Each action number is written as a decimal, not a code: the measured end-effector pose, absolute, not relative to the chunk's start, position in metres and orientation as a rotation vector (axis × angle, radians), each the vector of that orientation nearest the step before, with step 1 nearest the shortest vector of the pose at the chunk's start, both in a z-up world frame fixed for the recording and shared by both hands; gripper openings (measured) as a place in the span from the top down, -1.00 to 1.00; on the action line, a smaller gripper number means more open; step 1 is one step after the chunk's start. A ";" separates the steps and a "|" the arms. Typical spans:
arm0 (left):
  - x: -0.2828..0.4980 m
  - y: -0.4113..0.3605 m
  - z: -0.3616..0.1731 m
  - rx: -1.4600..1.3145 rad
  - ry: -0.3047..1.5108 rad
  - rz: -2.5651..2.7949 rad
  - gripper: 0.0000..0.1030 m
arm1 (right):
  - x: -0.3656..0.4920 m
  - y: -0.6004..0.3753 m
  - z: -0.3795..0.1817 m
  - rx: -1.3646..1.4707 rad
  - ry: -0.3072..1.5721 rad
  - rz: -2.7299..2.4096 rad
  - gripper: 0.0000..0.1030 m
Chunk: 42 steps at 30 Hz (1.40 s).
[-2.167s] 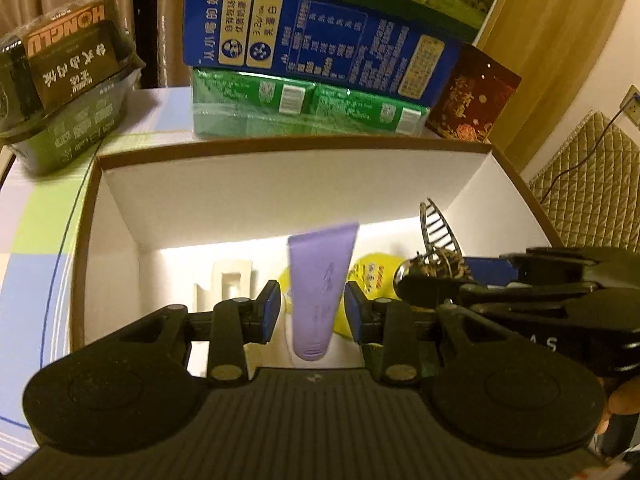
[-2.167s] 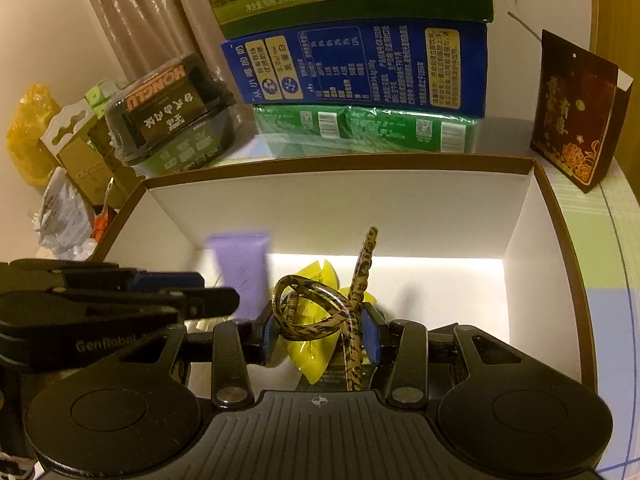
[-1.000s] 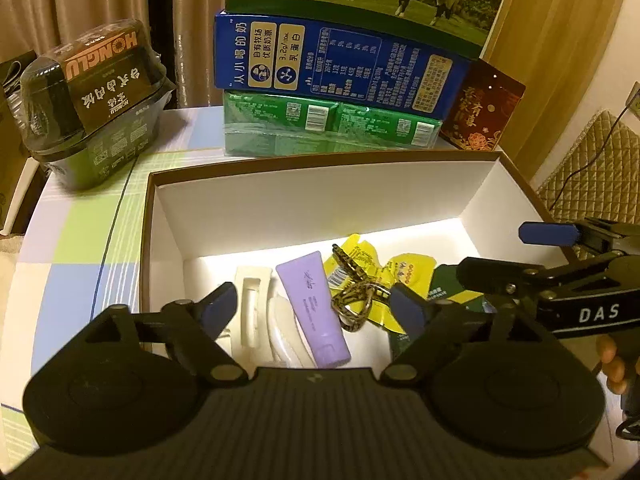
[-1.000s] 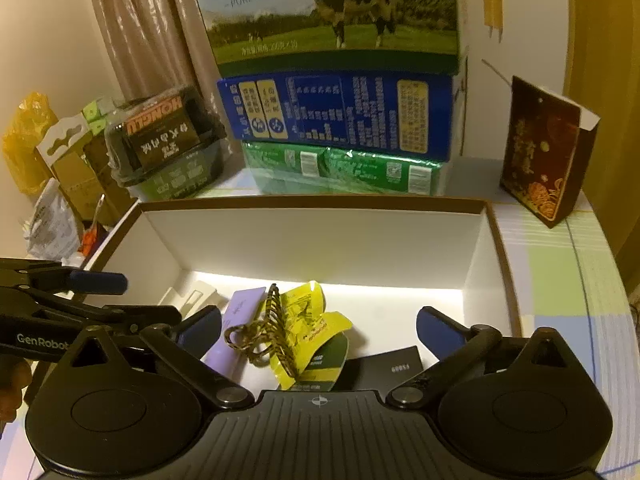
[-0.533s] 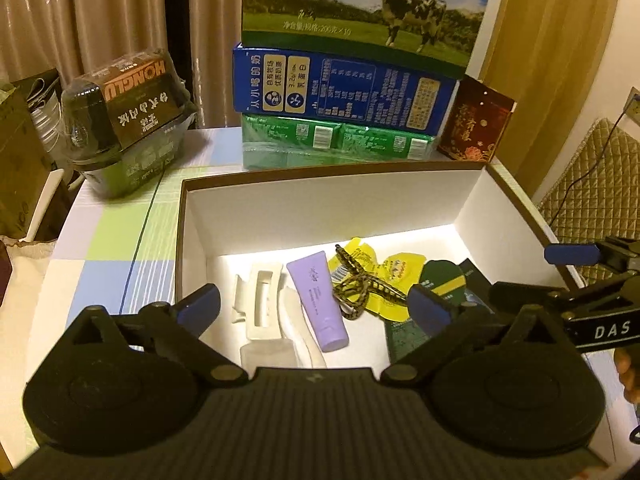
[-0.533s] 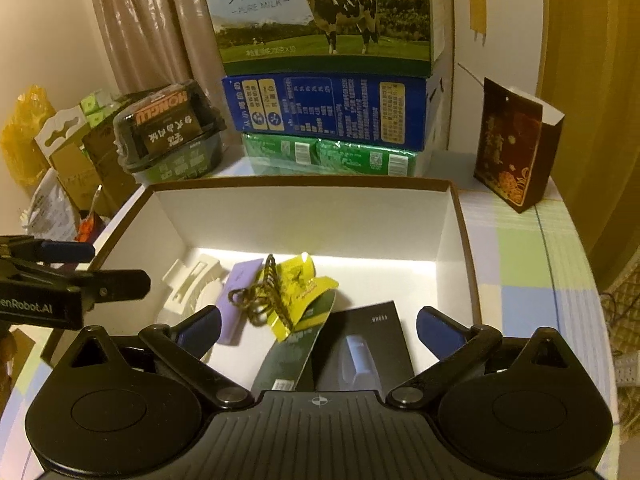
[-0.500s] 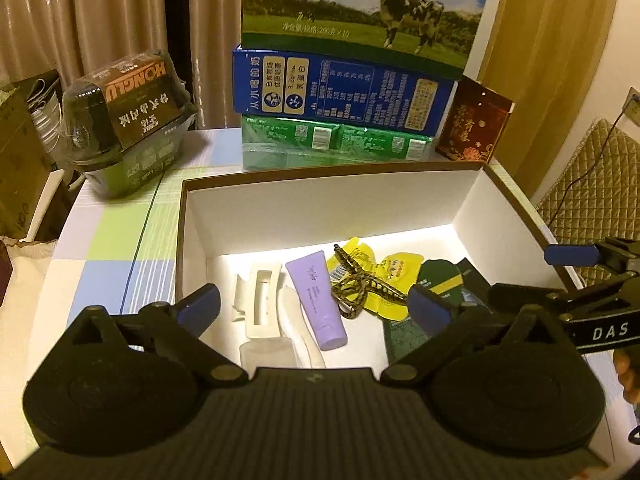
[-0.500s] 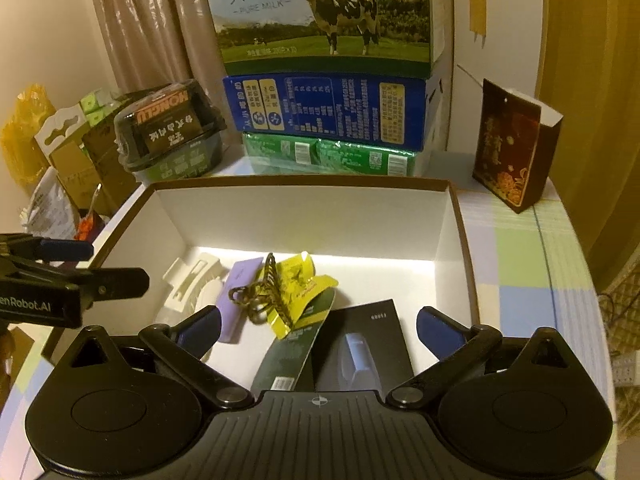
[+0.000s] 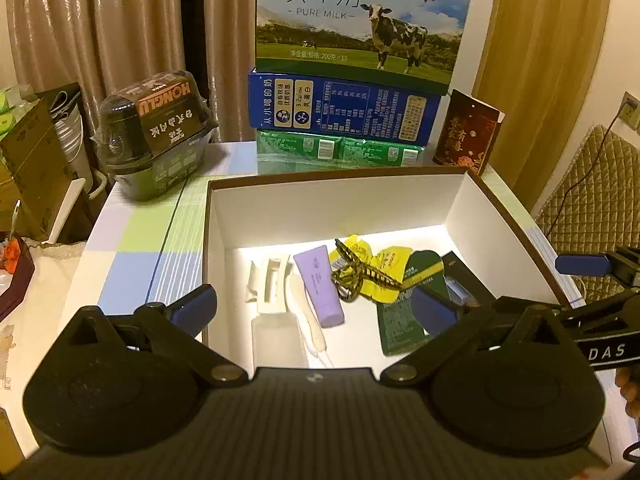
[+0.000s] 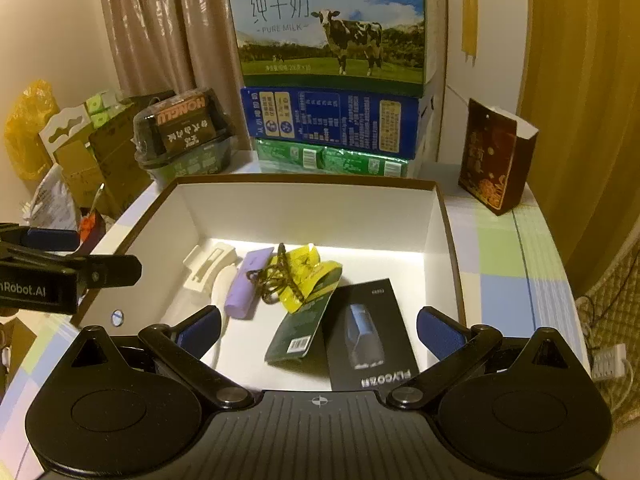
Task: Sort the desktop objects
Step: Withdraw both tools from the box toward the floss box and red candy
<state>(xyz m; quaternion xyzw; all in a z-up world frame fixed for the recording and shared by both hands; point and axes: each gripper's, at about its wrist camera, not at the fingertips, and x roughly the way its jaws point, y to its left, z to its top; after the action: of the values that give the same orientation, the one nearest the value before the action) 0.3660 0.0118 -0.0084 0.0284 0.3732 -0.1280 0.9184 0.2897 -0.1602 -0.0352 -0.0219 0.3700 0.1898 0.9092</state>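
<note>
left wrist view: an open white cardboard box with a brown rim [image 9: 500, 204] sits on a pastel checked tabletop [image 9: 136, 236]. inside, from left to right, lie a white plastic hair claw [image 9: 272, 280], a lilac squeeze tube [image 9: 320, 286], a leopard-print hair clip [image 9: 356, 276] resting on yellow sachets [image 9: 390, 260], a dark green packet [image 9: 400, 320] and a black flat carton [image 9: 460, 272]. the left gripper [image 9: 314, 308] has just been opening; its jaws stand wide above the near edge, nothing between them. bare tabletop lies left of the box.

right wrist view: the right gripper [image 10: 318, 332] is spread wide and empty over the near wall. stacked milk cartons [image 10: 332, 72] crowd the far side.
</note>
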 end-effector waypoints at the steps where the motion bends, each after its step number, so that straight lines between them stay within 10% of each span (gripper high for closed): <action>1: 0.361 0.012 -0.007 0.060 0.765 -0.262 -0.98 | 0.285 -0.161 -0.034 -0.043 0.762 0.393 -0.96; 42: 0.199 0.005 0.007 0.029 0.806 -0.143 -0.97 | 0.160 -0.193 -0.037 0.014 0.841 0.568 -0.96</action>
<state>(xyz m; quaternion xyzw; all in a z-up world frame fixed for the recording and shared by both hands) 0.1994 0.0047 0.0068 0.0140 0.3918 -0.0695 0.9173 0.1599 -0.1934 -0.0375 0.0065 0.4027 0.2721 0.8739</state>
